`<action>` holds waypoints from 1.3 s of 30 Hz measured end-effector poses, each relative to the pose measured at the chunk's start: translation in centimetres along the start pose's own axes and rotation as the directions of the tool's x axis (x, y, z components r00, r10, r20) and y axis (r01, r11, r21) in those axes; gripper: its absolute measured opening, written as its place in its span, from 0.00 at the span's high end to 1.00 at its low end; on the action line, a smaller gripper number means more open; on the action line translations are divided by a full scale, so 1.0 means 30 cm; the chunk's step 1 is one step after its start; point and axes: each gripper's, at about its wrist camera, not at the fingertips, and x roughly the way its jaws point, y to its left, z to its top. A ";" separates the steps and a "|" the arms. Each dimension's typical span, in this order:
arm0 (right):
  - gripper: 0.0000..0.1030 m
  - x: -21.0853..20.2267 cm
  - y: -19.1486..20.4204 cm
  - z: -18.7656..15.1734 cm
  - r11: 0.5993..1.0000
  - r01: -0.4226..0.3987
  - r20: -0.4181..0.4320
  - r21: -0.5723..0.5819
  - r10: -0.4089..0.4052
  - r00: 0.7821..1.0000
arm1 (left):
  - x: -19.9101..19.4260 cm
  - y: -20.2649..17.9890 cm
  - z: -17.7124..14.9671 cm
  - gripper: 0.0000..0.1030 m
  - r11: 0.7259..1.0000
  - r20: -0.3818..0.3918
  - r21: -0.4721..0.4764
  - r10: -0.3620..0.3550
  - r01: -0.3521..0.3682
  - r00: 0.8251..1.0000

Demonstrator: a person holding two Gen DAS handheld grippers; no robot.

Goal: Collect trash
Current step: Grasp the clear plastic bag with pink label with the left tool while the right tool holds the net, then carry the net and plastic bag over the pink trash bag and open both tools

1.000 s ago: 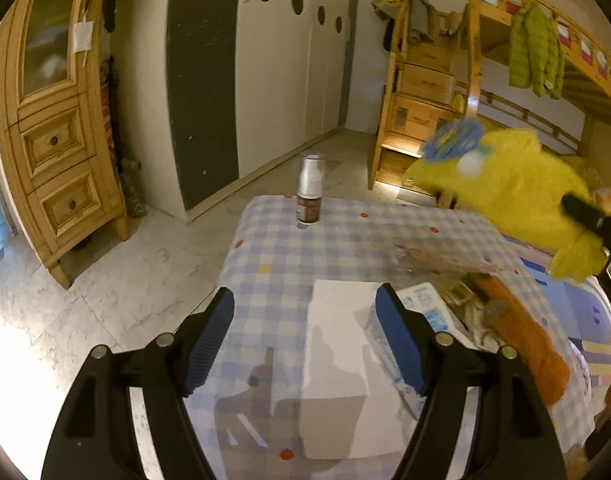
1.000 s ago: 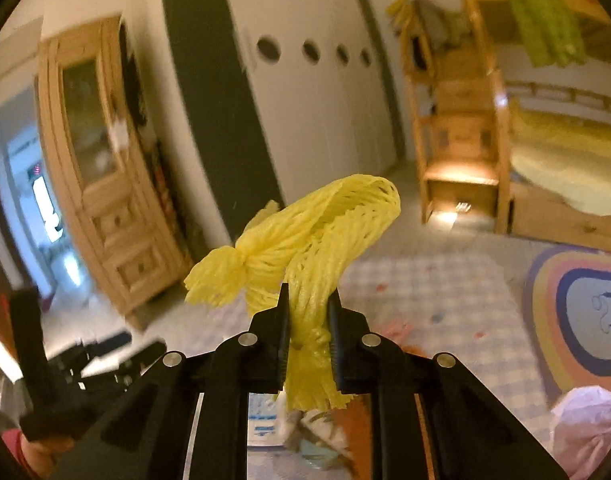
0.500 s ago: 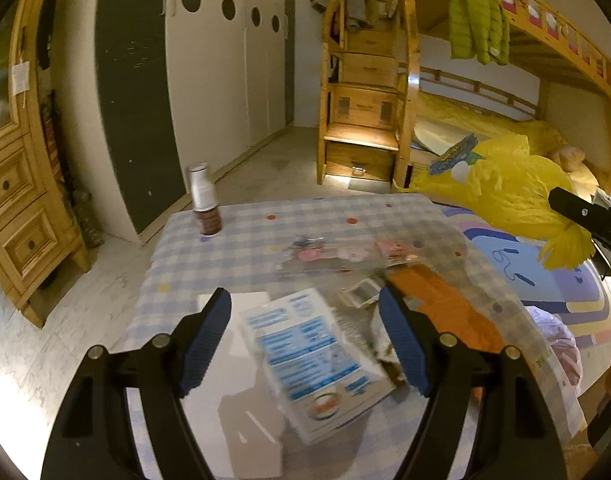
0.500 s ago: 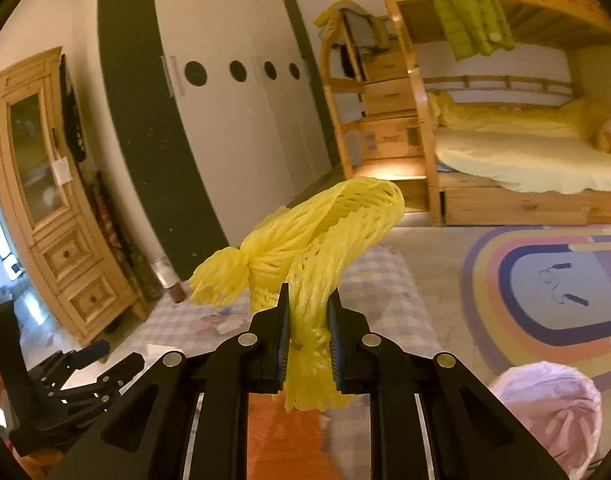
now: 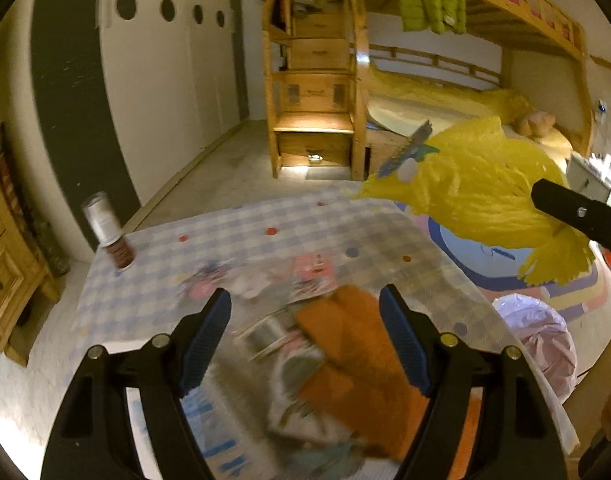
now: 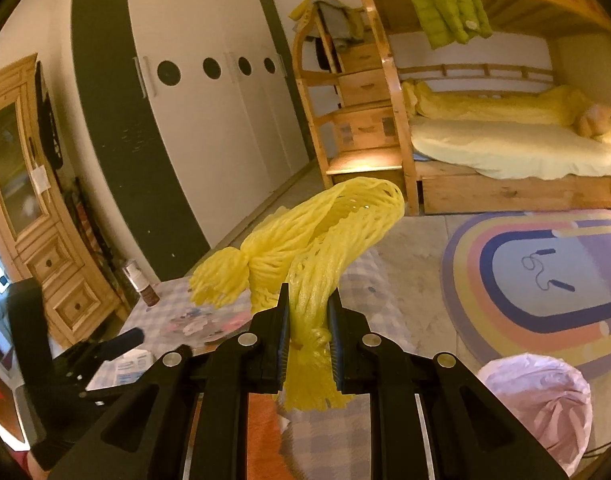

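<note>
Right wrist: pink bag [image 6: 539, 404] on floor past table edge [image 6: 379, 276]

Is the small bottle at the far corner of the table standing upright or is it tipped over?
Upright. The bottle stands on its brown base on the checked table, silver cap on top, apart from the wrappers.

Both wrist views over checked table [image 5: 241, 236], perhaps close.

White wardrobe [image 6: 209, 132], wooden bunk bed [image 6: 485, 148], striped rug [image 6: 545, 280], tiled floor [image 5: 241, 176]
</note>
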 end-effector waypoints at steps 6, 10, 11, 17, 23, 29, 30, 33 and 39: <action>0.83 0.018 -0.061 0.015 0.999 0.004 -0.017 0.039 -0.003 1.000 | 0.125 -0.032 0.033 0.28 0.999 -0.081 -0.001 0.032 -0.032 0.996; 0.83 0.032 -0.081 0.022 0.998 -0.005 -0.033 0.060 0.007 0.999 | 0.188 -0.030 0.049 0.28 0.998 -0.127 -0.005 0.067 -0.068 0.990; 0.83 0.038 -0.083 0.023 0.998 -0.008 -0.039 0.062 0.011 0.999 | 0.200 -0.031 0.051 0.30 0.997 -0.134 -0.005 0.071 -0.072 0.988; 0.83 0.050 -0.071 0.019 0.998 -0.027 -0.058 0.055 0.030 0.998 | 0.284 -0.026 0.042 0.51 0.996 -0.226 -0.006 0.087 -0.090 0.970; 0.83 0.046 -0.063 0.015 0.998 -0.031 -0.058 0.046 0.034 0.998 | 0.275 -0.014 0.039 0.82 0.996 -0.219 -0.025 0.078 -0.086 0.973; 0.83 0.042 -0.067 0.018 0.998 -0.027 -0.047 0.058 0.030 0.998 | 0.149 0.032 0.059 1.00 0.995 -0.092 -0.095 -0.002 -0.007 0.996; 0.83 0.040 -0.067 0.020 0.998 -0.027 -0.044 0.060 0.030 0.999 | 0.111 0.040 0.063 1.00 0.994 -0.056 -0.106 -0.017 0.011 0.998; 0.83 0.033 -0.066 0.017 0.997 -0.028 -0.035 0.066 0.030 0.999 | 0.001 0.071 0.068 1.00 0.987 0.044 -0.142 -0.065 0.071 0.997; 0.83 0.015 -0.054 -0.005 0.997 -0.033 -0.025 0.066 0.034 0.999 | -0.188 0.094 0.048 1.00 0.979 0.191 -0.151 -0.108 0.138 0.976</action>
